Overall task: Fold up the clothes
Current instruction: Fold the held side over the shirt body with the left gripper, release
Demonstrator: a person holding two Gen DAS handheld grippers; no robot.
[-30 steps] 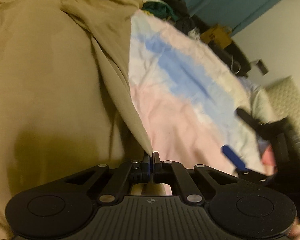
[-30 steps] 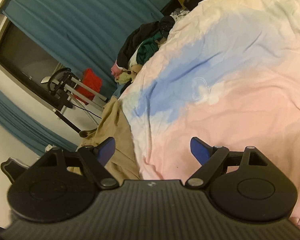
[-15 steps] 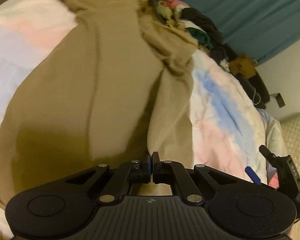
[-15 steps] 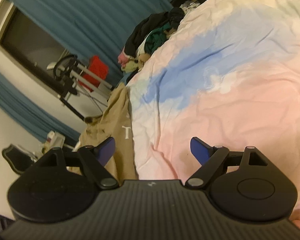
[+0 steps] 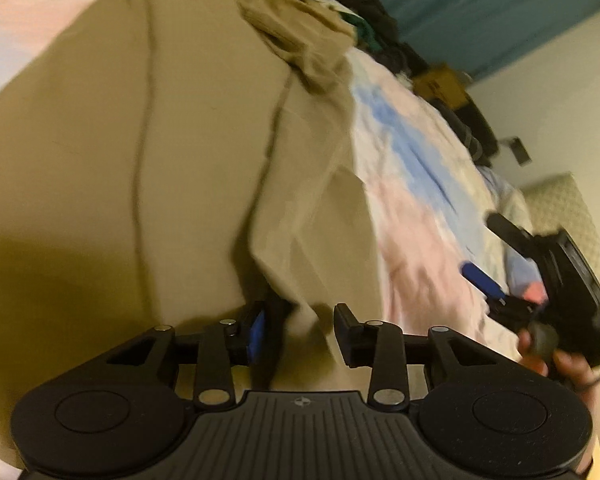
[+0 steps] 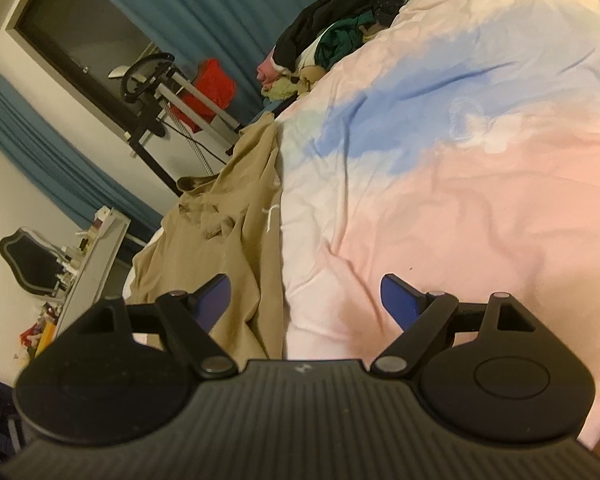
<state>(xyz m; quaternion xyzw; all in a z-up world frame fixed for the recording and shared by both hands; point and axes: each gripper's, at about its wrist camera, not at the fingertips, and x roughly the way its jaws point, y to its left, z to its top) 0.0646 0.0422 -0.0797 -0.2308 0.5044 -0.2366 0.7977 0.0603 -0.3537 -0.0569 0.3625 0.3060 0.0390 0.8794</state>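
Observation:
A tan garment [image 5: 160, 152] lies spread over the pastel bedspread [image 5: 416, 184], with one side folded over onto itself. My left gripper [image 5: 302, 332] hovers just over the folded edge with its jaws apart and holds nothing. My right gripper [image 6: 306, 300] is open and empty above the pink part of the bedspread [image 6: 460, 200], with the tan garment [image 6: 236, 232] under its left finger. The right gripper also shows in the left wrist view [image 5: 484, 280], held off to the right.
A heap of mixed clothes [image 6: 332, 40] sits at the far end of the bed. Teal curtains [image 6: 220, 8], a racing-wheel stand [image 6: 156, 84] with a red seat, and a cluttered desk [image 6: 88, 256] stand beyond the bed's left side.
My left gripper was shut on the tan garment's edge, carried it across over the garment, and has now opened and let it go. The right gripper stayed open and drifted little.

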